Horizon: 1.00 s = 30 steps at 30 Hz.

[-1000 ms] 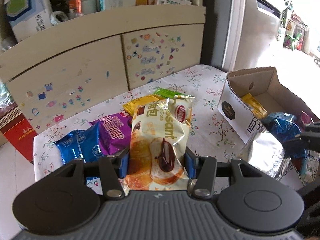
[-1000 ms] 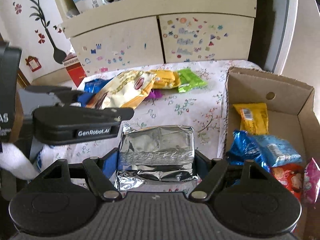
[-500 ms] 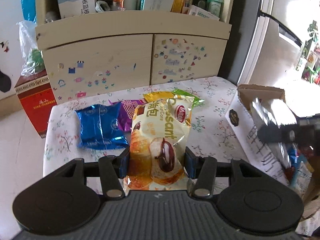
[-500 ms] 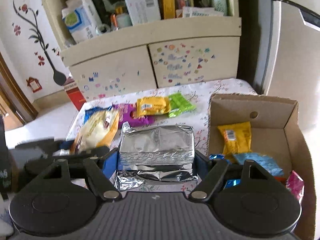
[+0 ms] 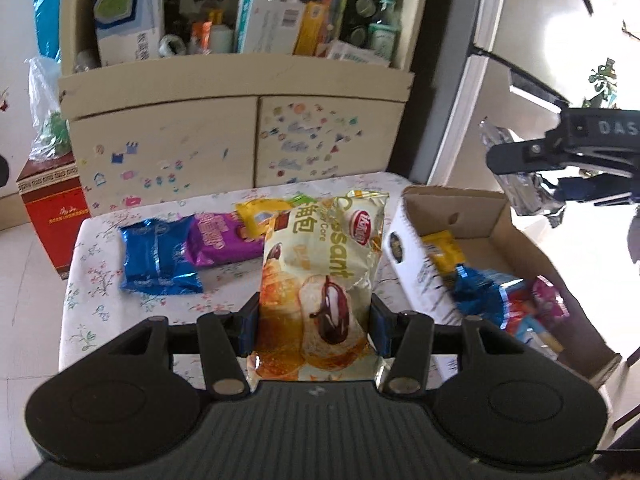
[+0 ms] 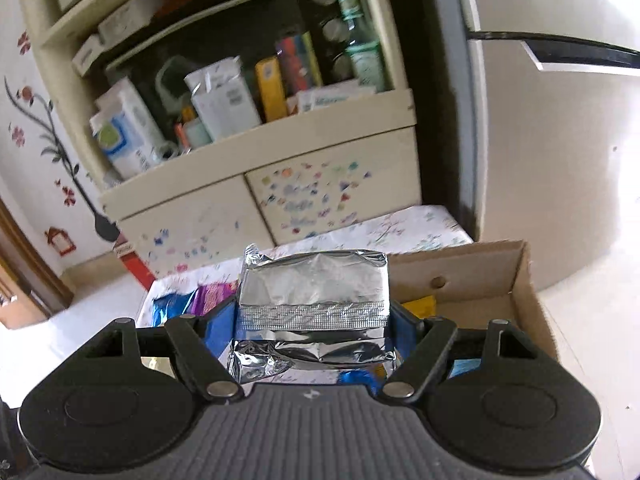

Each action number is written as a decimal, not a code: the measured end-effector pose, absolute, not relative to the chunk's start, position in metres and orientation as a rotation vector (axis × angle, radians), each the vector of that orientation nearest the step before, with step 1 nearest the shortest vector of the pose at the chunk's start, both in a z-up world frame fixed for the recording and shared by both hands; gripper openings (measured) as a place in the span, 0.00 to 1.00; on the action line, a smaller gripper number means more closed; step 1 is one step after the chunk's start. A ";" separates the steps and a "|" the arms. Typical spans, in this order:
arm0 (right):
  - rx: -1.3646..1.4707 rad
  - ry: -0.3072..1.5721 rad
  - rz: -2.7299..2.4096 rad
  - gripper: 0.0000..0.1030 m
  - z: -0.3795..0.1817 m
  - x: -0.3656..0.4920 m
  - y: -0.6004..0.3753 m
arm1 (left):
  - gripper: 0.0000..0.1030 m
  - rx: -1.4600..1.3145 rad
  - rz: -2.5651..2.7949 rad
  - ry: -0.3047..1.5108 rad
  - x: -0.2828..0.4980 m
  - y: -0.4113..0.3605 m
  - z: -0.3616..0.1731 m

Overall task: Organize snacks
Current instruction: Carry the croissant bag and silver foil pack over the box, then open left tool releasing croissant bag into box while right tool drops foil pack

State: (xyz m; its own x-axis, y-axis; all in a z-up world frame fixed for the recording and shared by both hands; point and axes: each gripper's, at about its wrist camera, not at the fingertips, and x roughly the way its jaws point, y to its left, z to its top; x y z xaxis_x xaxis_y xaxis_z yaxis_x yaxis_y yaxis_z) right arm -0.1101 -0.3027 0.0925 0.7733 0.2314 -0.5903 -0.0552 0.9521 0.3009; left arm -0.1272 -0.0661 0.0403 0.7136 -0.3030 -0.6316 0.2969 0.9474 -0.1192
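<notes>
Snacks lie on the floral tablecloth (image 5: 92,280): a blue packet (image 5: 158,256), then a purple packet (image 5: 220,238). The left gripper (image 5: 314,320) clamps a croissant bag (image 5: 320,280) above the table, left of the cardboard box (image 5: 452,204). Over that box the right gripper (image 6: 314,320) grips a silver foil packet (image 6: 314,290).

A cream cabinet (image 5: 240,136) stands behind the table (image 5: 100,280); its two doors carry small coloured stickers. Its open shelf (image 6: 224,92) holds cartons, boxes and bottles, labels too blurred to read. A red box (image 5: 52,208) sits on the floor left of the table. Flower decals (image 6: 36,128) mark the left wall. A pale appliance, possibly a refrigerator (image 6: 552,140), stands right of the cabinet.
</notes>
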 end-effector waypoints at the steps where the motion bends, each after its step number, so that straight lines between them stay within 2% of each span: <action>1: 0.279 0.666 0.153 0.80 0.094 -0.111 -0.307 | 0.50 -0.008 -0.338 0.697 -0.128 -0.069 0.043; 14: 0.318 0.600 0.107 0.80 0.111 -0.115 -0.347 | 0.50 0.018 -0.477 0.633 -0.142 -0.135 0.072; 27: 0.368 0.615 0.016 0.80 0.106 -0.106 -0.370 | 0.51 0.075 -0.595 0.679 -0.141 -0.206 0.055; 30: 0.376 0.624 -0.020 0.83 0.104 -0.102 -0.372 | 0.53 0.081 -0.598 0.699 -0.137 -0.219 0.048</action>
